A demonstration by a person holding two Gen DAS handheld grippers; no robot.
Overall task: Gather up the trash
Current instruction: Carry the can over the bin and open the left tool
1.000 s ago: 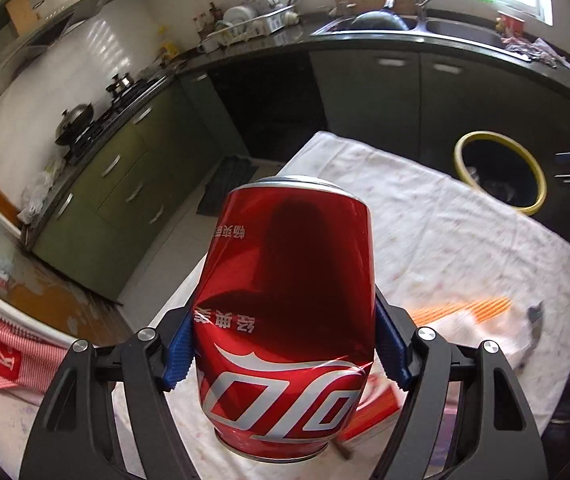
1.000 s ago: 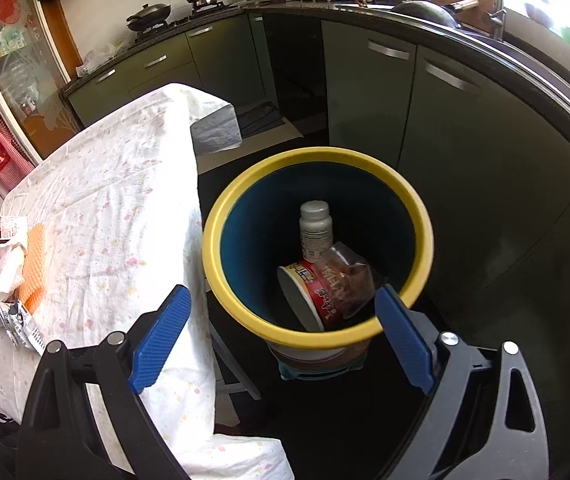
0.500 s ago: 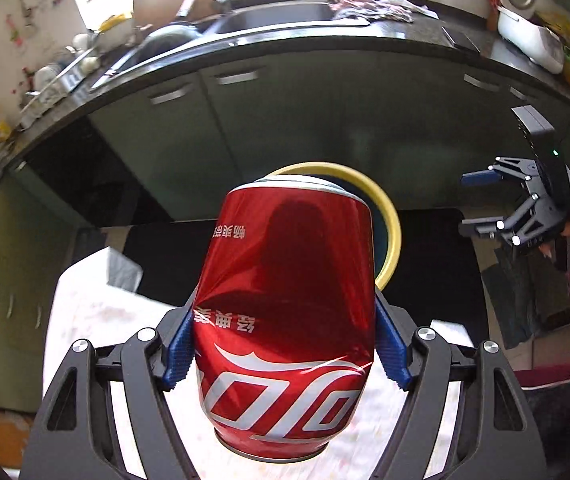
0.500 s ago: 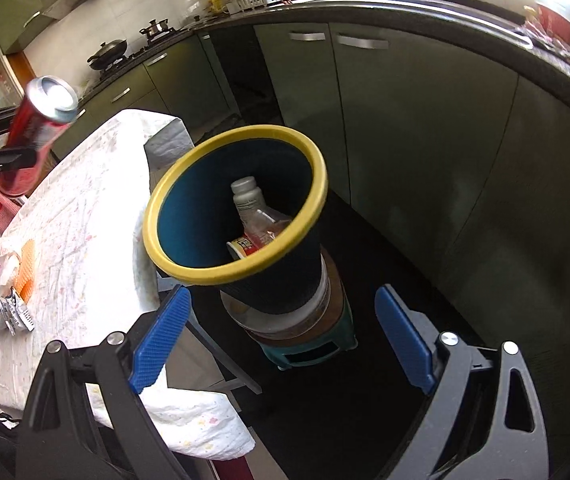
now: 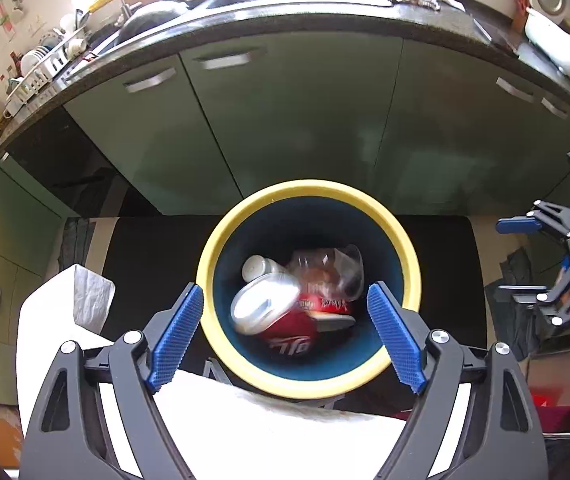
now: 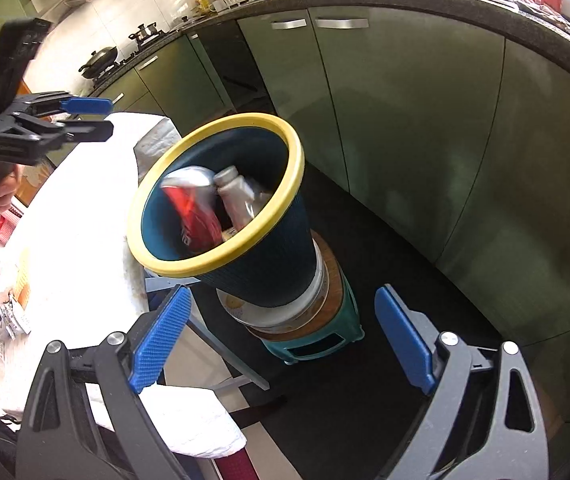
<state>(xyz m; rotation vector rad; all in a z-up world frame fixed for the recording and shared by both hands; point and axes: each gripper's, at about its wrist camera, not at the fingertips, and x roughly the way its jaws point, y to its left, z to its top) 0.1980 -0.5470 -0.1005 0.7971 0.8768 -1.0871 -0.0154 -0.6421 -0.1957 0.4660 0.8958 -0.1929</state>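
The red cola can [image 5: 281,320] lies blurred inside the blue bin with the yellow rim [image 5: 309,189], on top of a white bottle [image 5: 256,267] and a clear plastic wrapper [image 5: 335,268]. My left gripper [image 5: 284,287] hangs right above the bin; its jaws are opening and nothing is between them. From the right wrist the can [image 6: 191,204] shows just under the rim [image 6: 297,160], with the left gripper [image 6: 101,118] up at the left. My right gripper [image 6: 283,292] stands open and empty beside the bin, low on its near side.
The bin stands on a teal stool [image 6: 317,346] between the white-clothed table [image 6: 85,208] and the green kitchen cabinets [image 6: 405,120]. Several scraps of trash [image 6: 9,316] lie on the table's far left. The right gripper [image 5: 503,258] shows at the right edge of the left wrist view.
The left gripper swung from over the table to above the bin, opened and let go of the can, which dropped into the bin. The right gripper drew back to the bin's side.
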